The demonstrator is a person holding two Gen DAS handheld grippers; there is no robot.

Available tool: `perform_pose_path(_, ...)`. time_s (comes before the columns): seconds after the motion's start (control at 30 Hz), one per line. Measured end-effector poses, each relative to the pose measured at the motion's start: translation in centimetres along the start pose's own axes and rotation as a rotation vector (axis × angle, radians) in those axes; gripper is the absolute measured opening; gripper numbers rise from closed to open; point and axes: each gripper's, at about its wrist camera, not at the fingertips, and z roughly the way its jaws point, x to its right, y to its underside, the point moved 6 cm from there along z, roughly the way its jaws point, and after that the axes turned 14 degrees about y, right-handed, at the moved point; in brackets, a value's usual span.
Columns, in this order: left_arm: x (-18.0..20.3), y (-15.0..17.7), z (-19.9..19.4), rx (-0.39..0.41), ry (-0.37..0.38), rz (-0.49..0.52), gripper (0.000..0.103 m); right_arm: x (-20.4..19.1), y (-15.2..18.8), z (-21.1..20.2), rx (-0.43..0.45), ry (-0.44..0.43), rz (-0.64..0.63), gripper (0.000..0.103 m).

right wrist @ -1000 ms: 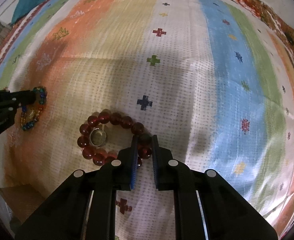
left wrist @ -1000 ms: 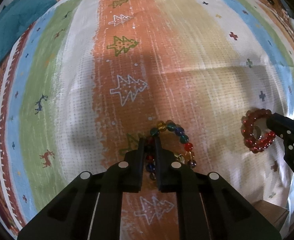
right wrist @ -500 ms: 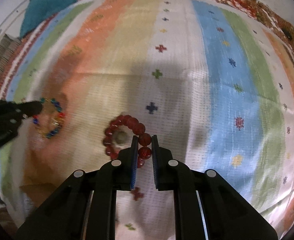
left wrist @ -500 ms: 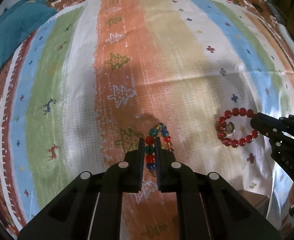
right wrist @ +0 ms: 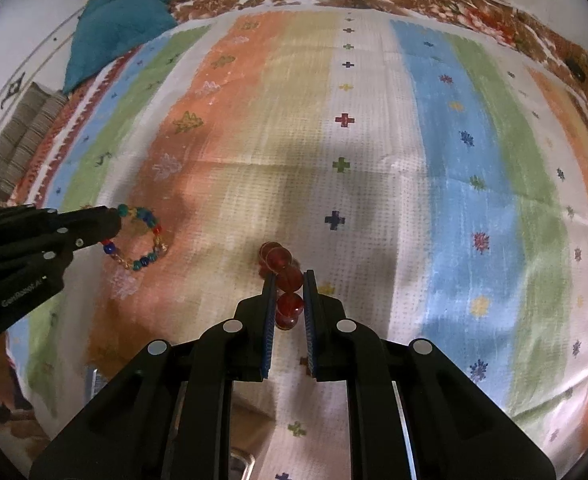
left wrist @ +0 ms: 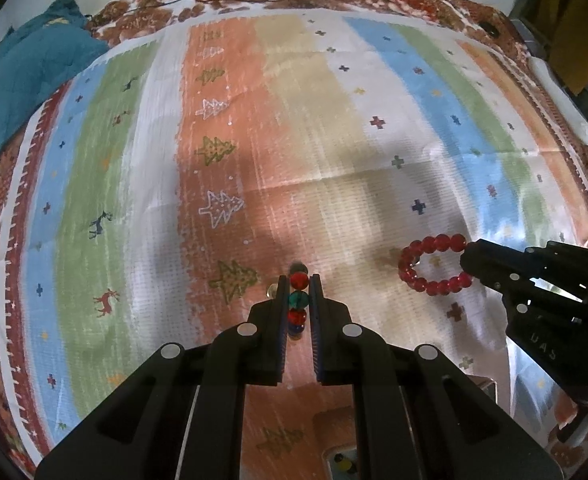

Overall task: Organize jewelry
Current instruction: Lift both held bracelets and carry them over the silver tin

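My left gripper [left wrist: 298, 280] is shut on a bracelet of mixed red, green and blue beads [left wrist: 298, 299], held edge-on above the striped cloth. It shows as a hanging loop in the right wrist view [right wrist: 142, 236]. My right gripper [right wrist: 288, 276] is shut on a red bead bracelet [right wrist: 288, 276], lifted off the cloth. From the left wrist view this red bracelet [left wrist: 434, 264] hangs as an open ring at the right gripper's tip [left wrist: 470, 268].
A striped cloth [left wrist: 334, 140] with tree and cross motifs covers the surface. A teal fabric heap [left wrist: 26, 76] lies at the far left. A small tray or box edge [left wrist: 342, 460] shows below the left gripper. A folded striped cloth [right wrist: 18, 140] lies at the left.
Both grippers have risen with their bracelets, so the cloth looks farther away. Both bracelets now hang edge-on between the fingers. The ring seen inside the red bracelet is no longer visible there.
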Motion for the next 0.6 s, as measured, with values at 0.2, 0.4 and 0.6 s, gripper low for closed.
perform_pose_path(0.2, 0.7, -0.1, -1.3, 0.031, 0.015, 0.006, 0.009, 0.2, 0.2, -1.6, 0.034, -0.008, 0.013, 0.014)
perform_pose_path(0.4, 1.4, 0.4, -2.6, 0.057, 0.027, 0.014, 0.009, -0.1, 0.6, -3.0, 0.071, -0.006, -0.004, 0.014)
perform_pose_path(0.6, 2.2, 0.9, -3.7, 0.072, 0.037, 0.023, 0.009, -0.2, 1.1, -4.1, 0.099, -0.001, -0.01, 0.014)
